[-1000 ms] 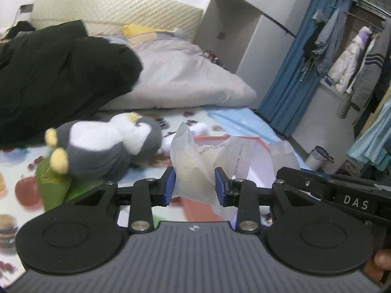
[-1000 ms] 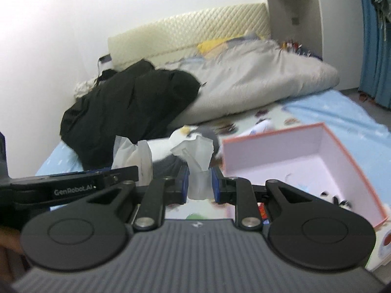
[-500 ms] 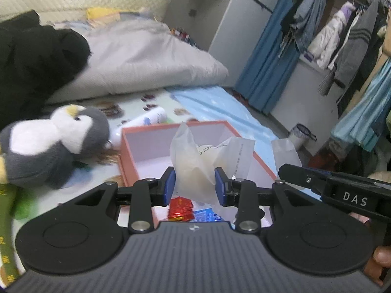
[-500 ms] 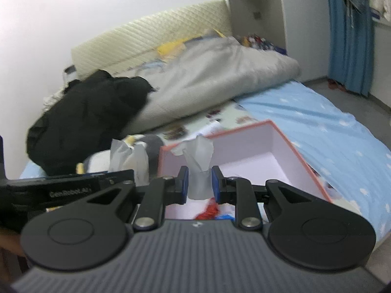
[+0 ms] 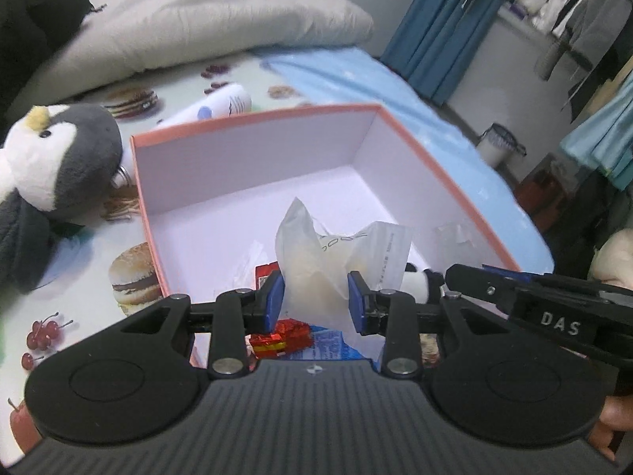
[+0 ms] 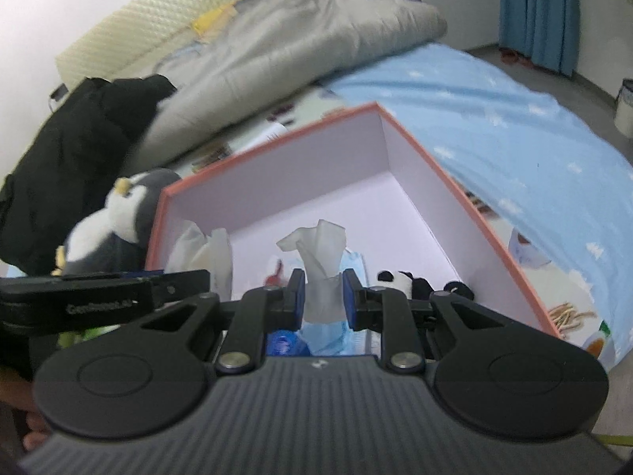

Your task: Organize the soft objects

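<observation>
Right wrist: pink box holds panda plush, wrappers.

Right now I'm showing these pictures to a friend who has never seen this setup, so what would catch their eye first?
Most striking is the open pink box on the patterned mat, filling the middle of both views. Over it, the left gripper is clamped on a crumpled clear plastic bag, and the right gripper on a wad of white tissue. A grey-and-white penguin plush lies just outside the box's left wall.

Food-print bed sheet under box, penguin plush, quilt.
</observation>
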